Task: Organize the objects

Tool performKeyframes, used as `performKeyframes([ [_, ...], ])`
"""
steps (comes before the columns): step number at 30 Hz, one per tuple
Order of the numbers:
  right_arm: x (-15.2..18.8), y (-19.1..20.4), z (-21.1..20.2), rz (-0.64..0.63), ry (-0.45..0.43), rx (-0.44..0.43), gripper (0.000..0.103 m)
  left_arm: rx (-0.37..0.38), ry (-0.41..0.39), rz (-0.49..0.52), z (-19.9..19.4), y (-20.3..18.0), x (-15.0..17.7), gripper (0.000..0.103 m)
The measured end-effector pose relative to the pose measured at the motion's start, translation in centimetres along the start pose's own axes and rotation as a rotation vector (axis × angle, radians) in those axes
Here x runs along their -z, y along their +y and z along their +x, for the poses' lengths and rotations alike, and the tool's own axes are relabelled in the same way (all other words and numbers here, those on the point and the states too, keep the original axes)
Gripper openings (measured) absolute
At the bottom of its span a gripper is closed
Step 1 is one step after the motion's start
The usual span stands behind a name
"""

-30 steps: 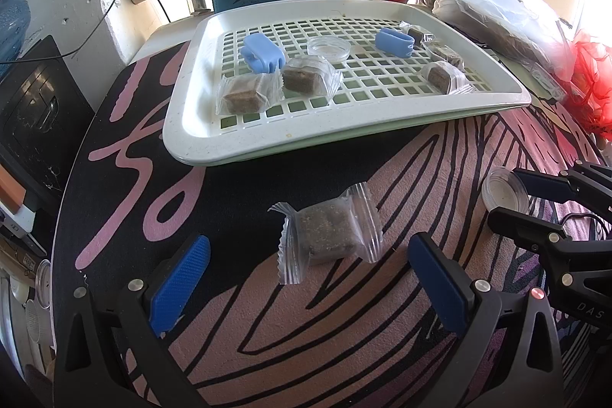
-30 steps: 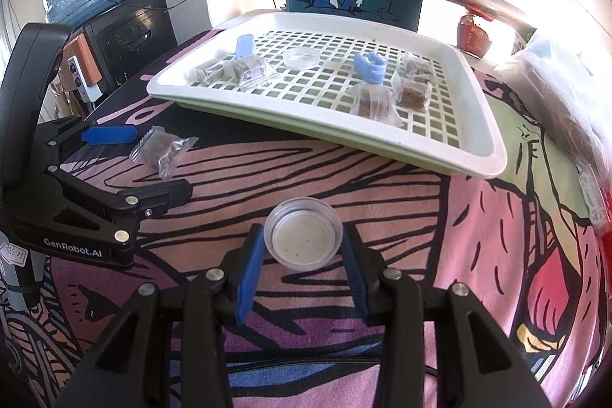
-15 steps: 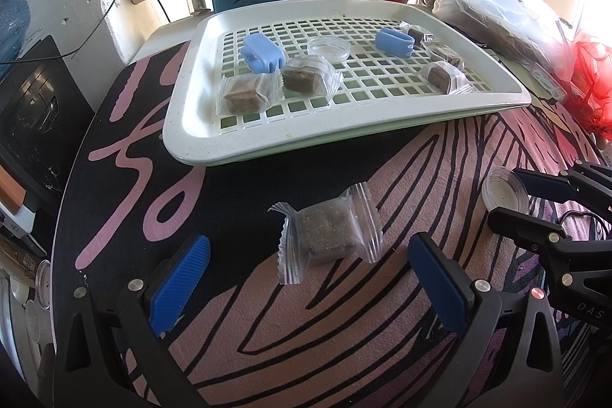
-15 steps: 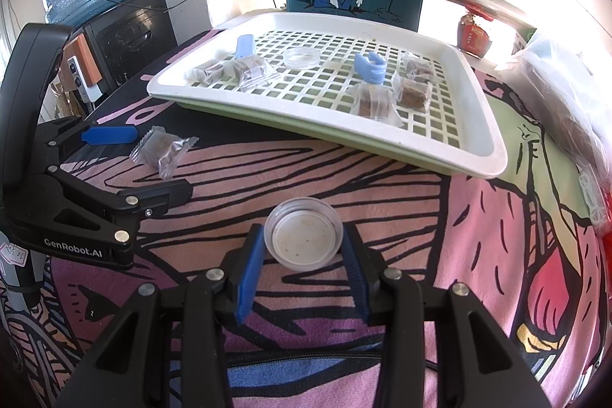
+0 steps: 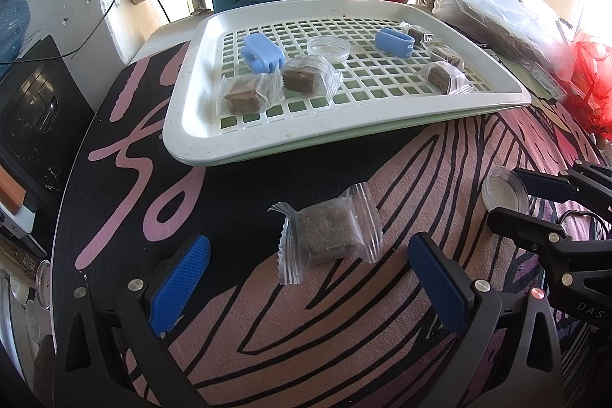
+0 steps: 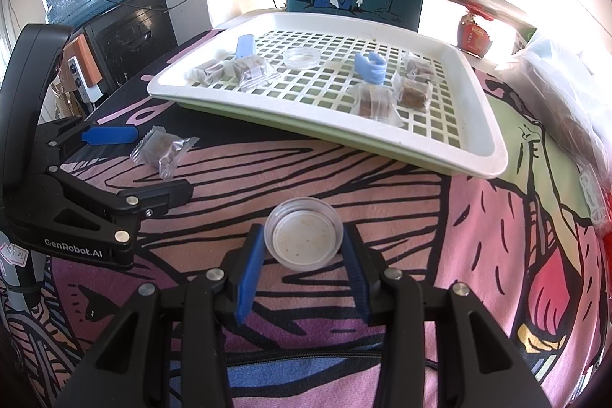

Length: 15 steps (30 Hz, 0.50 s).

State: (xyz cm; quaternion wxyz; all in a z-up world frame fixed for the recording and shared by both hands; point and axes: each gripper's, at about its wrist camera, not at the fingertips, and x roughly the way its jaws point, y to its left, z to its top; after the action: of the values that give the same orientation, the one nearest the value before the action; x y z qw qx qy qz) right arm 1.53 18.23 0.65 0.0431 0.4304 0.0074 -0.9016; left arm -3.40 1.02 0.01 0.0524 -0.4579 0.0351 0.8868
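Nothing has moved: the right claw (image 6: 304, 255) still pinches the little clear dish (image 6: 305, 233) low over the bench, and the left claw (image 5: 306, 280) stays wide open around the wrapped snack (image 5: 328, 231), so neither has gone to the white tray (image 6: 485, 136) yet.

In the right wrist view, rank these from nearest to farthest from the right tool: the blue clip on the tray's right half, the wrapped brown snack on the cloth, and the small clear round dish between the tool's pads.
1. Small clear round dish, between the right tool pads.
2. Wrapped brown snack, left on the cloth.
3. Blue clip, on the white grid tray, beyond.
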Motion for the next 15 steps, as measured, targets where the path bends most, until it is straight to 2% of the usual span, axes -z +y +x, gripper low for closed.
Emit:
performKeyframes([
  [15, -0.01, 0.04, 0.01, 0.001, 0.000, -0.001, 0.041, 0.000, 0.000, 0.000, -0.01, 0.02, -0.02, 0.103],
])
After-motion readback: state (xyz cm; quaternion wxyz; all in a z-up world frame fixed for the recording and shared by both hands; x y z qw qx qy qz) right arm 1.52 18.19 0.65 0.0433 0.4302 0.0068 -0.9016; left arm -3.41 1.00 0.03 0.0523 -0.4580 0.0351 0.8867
